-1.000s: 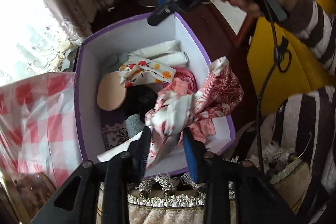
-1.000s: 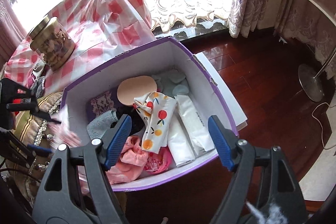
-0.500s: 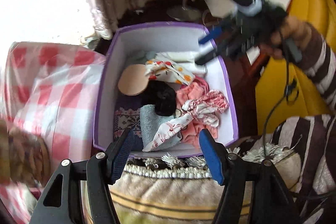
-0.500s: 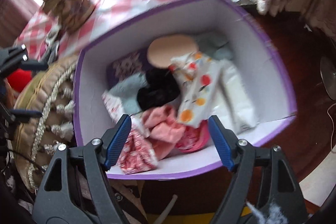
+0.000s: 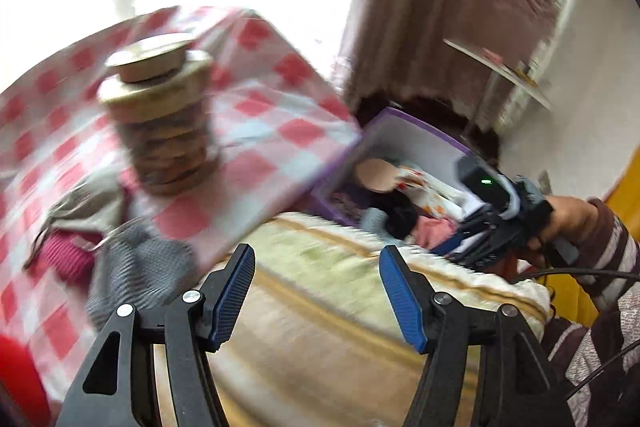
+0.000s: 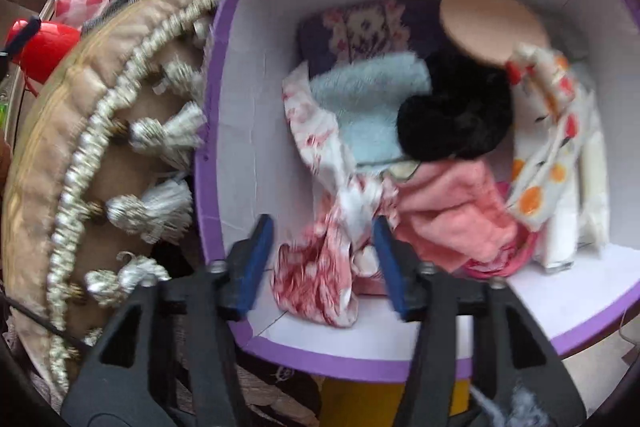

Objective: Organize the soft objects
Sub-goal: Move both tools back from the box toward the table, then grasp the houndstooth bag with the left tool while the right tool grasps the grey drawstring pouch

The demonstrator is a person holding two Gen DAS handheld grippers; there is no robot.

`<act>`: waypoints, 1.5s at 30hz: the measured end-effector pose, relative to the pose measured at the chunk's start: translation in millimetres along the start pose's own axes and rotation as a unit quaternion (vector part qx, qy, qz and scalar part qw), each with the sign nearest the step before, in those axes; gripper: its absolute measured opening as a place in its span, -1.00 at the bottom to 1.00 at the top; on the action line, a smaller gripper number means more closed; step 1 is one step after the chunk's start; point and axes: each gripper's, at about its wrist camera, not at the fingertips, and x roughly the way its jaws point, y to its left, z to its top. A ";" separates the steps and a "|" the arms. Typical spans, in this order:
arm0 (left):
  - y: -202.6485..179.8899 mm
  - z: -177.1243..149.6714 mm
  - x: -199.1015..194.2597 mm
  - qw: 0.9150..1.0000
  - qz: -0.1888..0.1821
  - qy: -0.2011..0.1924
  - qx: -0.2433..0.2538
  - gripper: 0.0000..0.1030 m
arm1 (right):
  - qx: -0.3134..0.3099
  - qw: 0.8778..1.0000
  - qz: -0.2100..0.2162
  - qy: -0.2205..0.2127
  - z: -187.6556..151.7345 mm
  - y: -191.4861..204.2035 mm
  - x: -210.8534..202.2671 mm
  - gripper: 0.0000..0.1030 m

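**Ana:** While the right gripper point(image 6: 324, 267) is hanging low in its own view, how are its jaws standing?

**Ben:** They are standing partly apart, straddling the red-and-white patterned cloth point(image 6: 328, 227) without visibly pinching it. That cloth is lying in the lower middle of the frame, inside the purple box point(image 6: 216, 131), by its near wall.

**Ana:** Which way is the cloth running?

**Ben:** Its long axis is running from between the blue pads up and slightly left, toward the pale blue towel point(image 6: 368, 99). The jaws are sitting across that axis, so I judge that a plain closing would catch the near end.

**Ana:** What is lying beyond it?

**Ben:** The pink cloth point(image 6: 460, 211) is touching it on the right; farther up, the black fluffy item point(image 6: 456, 115) and the fruit-print cloth point(image 6: 548, 147) are filling the upper right.

**Ana:** And the left gripper point(image 5: 316, 291)?

**Ben:** It is gaping wide and carrying nothing, pointing over the tasselled cushion point(image 5: 320, 307), with the box far off at the frame's right. The right hand is clearly nearer. A grey knit point(image 5: 136, 267) is waiting on the checked tablecloth point(image 5: 248, 147) at lower left.
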 end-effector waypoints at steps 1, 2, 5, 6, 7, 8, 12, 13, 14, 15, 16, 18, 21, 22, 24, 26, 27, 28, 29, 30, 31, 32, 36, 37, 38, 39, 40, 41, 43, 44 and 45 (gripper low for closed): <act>13.0 -4.0 -7.5 1.000 0.010 -0.008 -0.021 0.32 | 0.001 1.000 -0.010 -0.014 0.8 1.5 -11.6 0.42; 28.2 -8.9 -15.4 0.999 0.017 -0.016 -0.045 0.33 | 0.000 0.999 -0.018 -0.027 1.4 3.4 -23.1 0.46; 73.2 -23.6 -34.7 0.991 0.045 -0.036 -0.117 0.34 | -0.005 0.998 -0.033 -0.057 2.7 11.8 -54.4 0.47; 85.4 -28.4 -39.2 0.988 0.057 -0.040 -0.137 0.34 | -0.007 0.997 -0.037 -0.067 3.9 15.2 -64.0 0.47; 96.6 -33.1 -42.7 0.985 0.067 -0.043 -0.153 0.34 | -0.011 0.996 -0.038 -0.077 7.2 18.8 -74.7 0.47; 105.9 -37.1 -45.7 0.982 0.076 -0.045 -0.166 0.34 | -0.015 0.996 -0.037 -0.086 11.0 23.6 -83.5 0.48; 134.8 -48.0 -48.4 0.974 0.093 -0.047 -0.200 0.34 | -0.039 0.992 -0.037 -0.115 37.8 52.6 -107.6 0.49; 140.2 -48.6 -45.5 0.974 0.091 -0.043 -0.203 0.34 | -0.049 0.991 -0.036 -0.121 43.3 61.2 -112.1 0.50; 145.5 -49.5 -43.8 0.974 0.088 -0.039 -0.204 0.34 | -0.057 0.990 -0.036 -0.127 48.5 69.4 -116.1 0.50; 150.3 -51.2 -42.9 0.975 0.085 -0.034 -0.204 0.36 | -0.064 0.988 -0.035 -0.133 54.1 77.5 -120.0 0.51; 156.7 -50.8 -38.1 0.975 0.078 -0.027 -0.205 0.40 | -0.072 0.987 -0.033 -0.139 60.2 87.5 -122.8 0.51; 168.6 -48.9 -27.2 0.976 0.058 -0.007 -0.208 0.42 | -0.080 0.985 -0.029 -0.151 72.9 105.2 -124.2 0.54; 183.3 -43.1 -9.7 0.980 0.040 0.020 -0.193 0.53 | -0.089 0.983 -0.010 -0.162 92.9 128.8 -124.1 0.62; 188.0 -41.6 -3.8 0.980 0.040 0.031 -0.193 0.53 | -0.094 0.982 -0.008 -0.163 99.6 138.6 -122.0 0.62; 196.4 -39.4 7.6 0.980 0.030 0.044 -0.192 0.55 | -0.113 0.980 -0.008 -0.164 111.9 159.0 -115.9 0.62; 202.7 -38.7 20.8 0.980 -0.014 0.059 -0.191 0.55 | -0.131 0.978 -0.009 -0.162 123.8 179.4 -108.6 0.62; 206.7 -38.1 27.4 0.979 -0.020 0.067 -0.191 0.55 | -0.142 0.977 -0.008 -0.159 129.9 189.1 -104.2 0.62; 210.3 -37.4 32.7 0.979 -0.015 0.073 -0.189 0.55 | -0.153 0.976 -0.007 -0.156 136.3 199.3 -98.5 0.62; 213.6 -37.0 37.0 0.979 -0.016 0.077 -0.187 0.55 | -0.163 0.975 -0.009 -0.152 142.6 209.2 -92.9 0.62; 216.5 -36.9 40.8 0.979 -0.027 0.081 -0.186 0.55 | -0.172 0.974 -0.012 -0.148 149.0 218.8 -86.5 0.62; 218.4 -37.0 44.3 0.978 -0.042 0.085 -0.188 0.55 | -0.182 0.972 -0.012 -0.145 153.7 226.9 -81.8 0.62; 219.3 -37.7 47.9 0.976 -0.053 0.091 -0.189 0.55 | -0.191 0.971 -0.014 -0.142 159.2 234.4 -75.6 0.62; 212.8 -40.5 65.5 0.974 -0.096 0.121 -0.166 0.51 | -0.221 0.966 -0.033 -0.132 182.5 263.8 -52.0 0.62; 209.9 -41.7 66.7 0.975 -0.094 0.122 -0.158 0.16 | -0.229 0.964 -0.036 -0.130 188.9 271.1 -45.3 0.62; 206.3 -42.0 66.3 0.977 -0.095 0.121 -0.149 -0.07 | -0.233 0.963 -0.044 -0.129 194.5 276.6 -39.4 0.62; 203.8 -43.3 67.9 0.976 -0.101 0.126 -0.146 -0.27 | -0.239 0.961 -0.052 -0.128 201.1 284.0 -31.9 0.62; 203.0 -45.5 69.7 0.976 -0.097 0.128 -0.148 -0.34 | -0.245 0.959 -0.057 -0.126 207.2 290.7 -25.2 0.62; 202.7 -47.3 68.6 0.977 -0.093 0.123 -0.150 -0.38 | -0.252 0.958 -0.060 -0.123 212.5 297.0 -18.7 0.62; 202.3 -51.3 62.0 0.977 -0.095 0.110 -0.155 -0.48 | -0.264 0.954 -0.076 -0.122 223.8 309.0 -5.3 0.62; 201.5 -53.2 57.6 0.978 -0.094 0.103 -0.157 -0.49 | -0.269 0.951 -0.087 -0.124 229.2 315.4 0.9 0.62; 200.6 -55.2 53.1 0.978 -0.092 0.097 -0.160 -0.51 | -0.277 0.948 -0.095 -0.128 234.0 321.2 6.3 0.62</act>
